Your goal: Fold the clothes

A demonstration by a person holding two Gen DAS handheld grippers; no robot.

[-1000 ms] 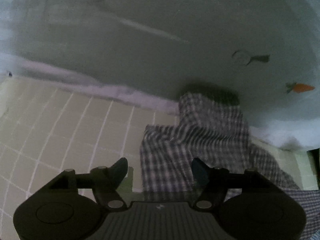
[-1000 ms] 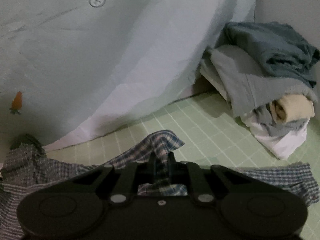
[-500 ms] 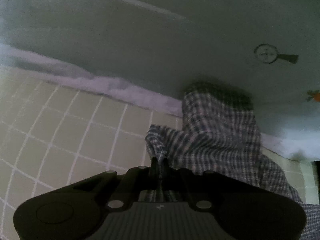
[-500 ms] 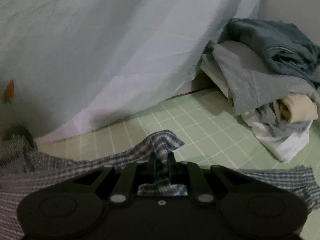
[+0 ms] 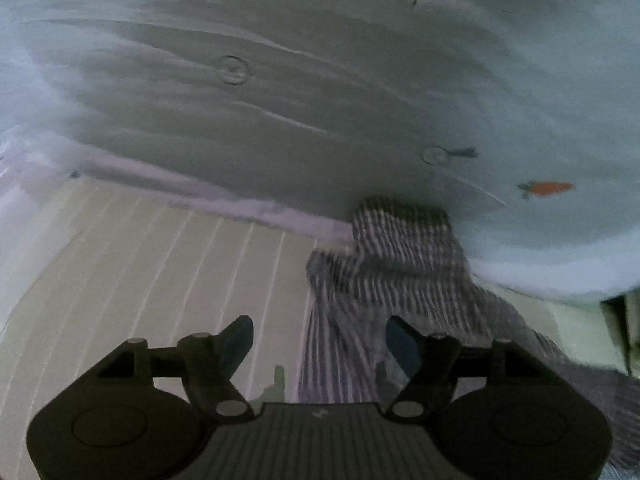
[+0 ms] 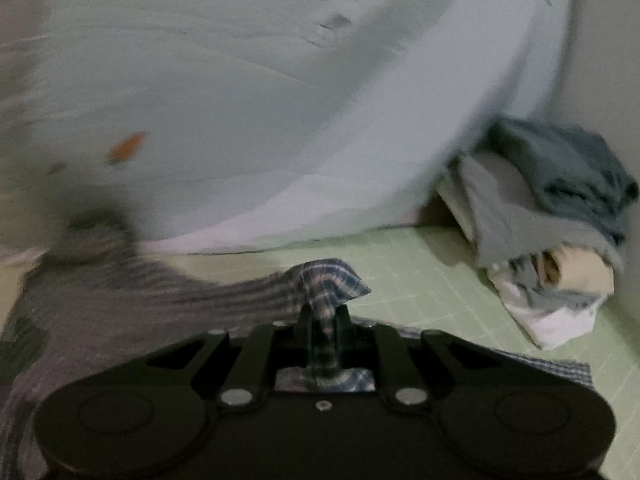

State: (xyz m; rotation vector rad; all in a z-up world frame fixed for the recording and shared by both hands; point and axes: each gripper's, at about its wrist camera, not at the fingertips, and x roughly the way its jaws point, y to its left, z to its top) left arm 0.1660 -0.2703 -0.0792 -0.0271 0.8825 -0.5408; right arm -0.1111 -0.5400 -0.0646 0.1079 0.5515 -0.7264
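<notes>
A blue and white checked garment (image 5: 400, 264) lies rumpled on the pale green gridded mat (image 5: 168, 272), blurred by motion. My left gripper (image 5: 319, 340) hovers over its left edge with jaws opening wide; the cloth lies below them and neither pad presses on it. In the right wrist view the same checked garment (image 6: 332, 280) stretches away to the left. My right gripper (image 6: 323, 314) is shut on a bunched corner of it, and that corner sticks up above the fingers.
A pale blue sheet (image 6: 280, 100) with a small orange carrot print (image 5: 546, 188) hangs as a backdrop behind the mat. At the right sits a pile of clothes (image 6: 552, 216) in grey, blue, cream and white. Bare green mat (image 6: 420, 264) lies between it and the gripper.
My left gripper closed on the garment's edge half a second ago and has since let go and opened, pulling back. My right gripper kept its grip and swung, dragging the cloth.
</notes>
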